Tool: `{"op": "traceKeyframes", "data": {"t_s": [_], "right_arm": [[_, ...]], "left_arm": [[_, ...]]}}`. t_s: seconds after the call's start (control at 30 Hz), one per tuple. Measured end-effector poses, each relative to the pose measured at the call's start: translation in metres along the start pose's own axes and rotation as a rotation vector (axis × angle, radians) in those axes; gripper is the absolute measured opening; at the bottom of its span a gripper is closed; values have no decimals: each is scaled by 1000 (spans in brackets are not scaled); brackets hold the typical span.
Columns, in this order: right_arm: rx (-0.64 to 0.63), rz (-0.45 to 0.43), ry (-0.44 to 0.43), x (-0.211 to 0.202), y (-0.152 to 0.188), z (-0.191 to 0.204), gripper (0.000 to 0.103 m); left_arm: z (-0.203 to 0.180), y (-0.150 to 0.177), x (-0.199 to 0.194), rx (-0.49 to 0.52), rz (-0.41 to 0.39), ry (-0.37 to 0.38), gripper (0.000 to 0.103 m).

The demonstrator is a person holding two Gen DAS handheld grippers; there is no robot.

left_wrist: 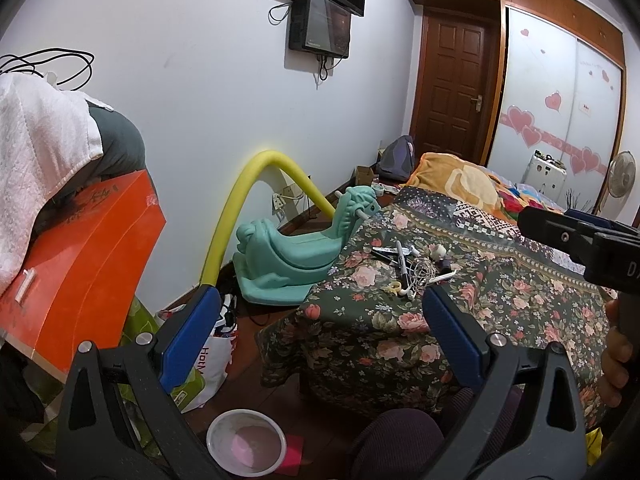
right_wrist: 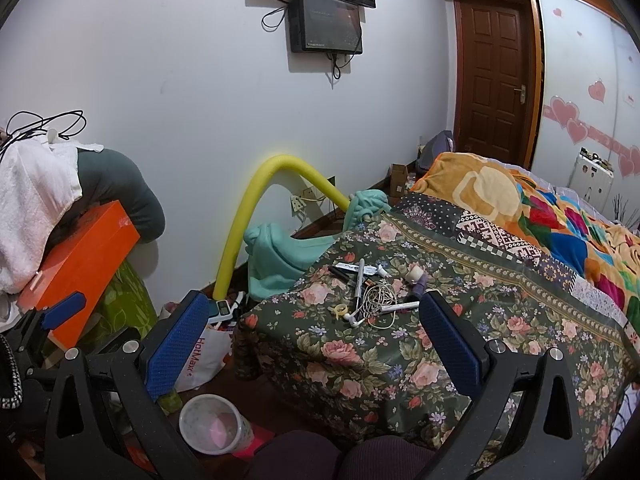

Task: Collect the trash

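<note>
I judge nothing collected yet: my left tool (left_wrist: 320, 328) and right tool (right_wrist: 312, 336) both hang spread and empty, the clutter of pens and earphone cable (right_wrist: 374, 294) untouched near the bed's (right_wrist: 360, 368) foot corner, white cup (right_wrist: 212, 424) waiting on the floor.

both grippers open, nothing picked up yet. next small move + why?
Probably ease the right gripper forward and down toward the pile of small items on the floral bedspread. Both it and the left gripper are open and empty, well short of the pile, which sits nearly centred between the right gripper's fingers. The white bin waits on the floor below.
</note>
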State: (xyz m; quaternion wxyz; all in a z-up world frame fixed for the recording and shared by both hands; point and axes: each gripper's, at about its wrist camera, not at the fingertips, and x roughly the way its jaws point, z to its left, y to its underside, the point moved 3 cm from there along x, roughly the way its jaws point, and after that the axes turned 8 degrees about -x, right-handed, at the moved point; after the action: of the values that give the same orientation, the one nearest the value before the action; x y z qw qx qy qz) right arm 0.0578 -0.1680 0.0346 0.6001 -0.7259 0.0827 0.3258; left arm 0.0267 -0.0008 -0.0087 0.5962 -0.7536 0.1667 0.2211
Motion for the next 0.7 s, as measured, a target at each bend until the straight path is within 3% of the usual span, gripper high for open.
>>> {"op": "traceKeyframes", "data": {"t_s": [0.7], "right_arm": [[-2, -2, -17, -2, -3, -5, 103]], "left_arm": [[-6, -2, 0, -1, -9, -17, 102]]}}
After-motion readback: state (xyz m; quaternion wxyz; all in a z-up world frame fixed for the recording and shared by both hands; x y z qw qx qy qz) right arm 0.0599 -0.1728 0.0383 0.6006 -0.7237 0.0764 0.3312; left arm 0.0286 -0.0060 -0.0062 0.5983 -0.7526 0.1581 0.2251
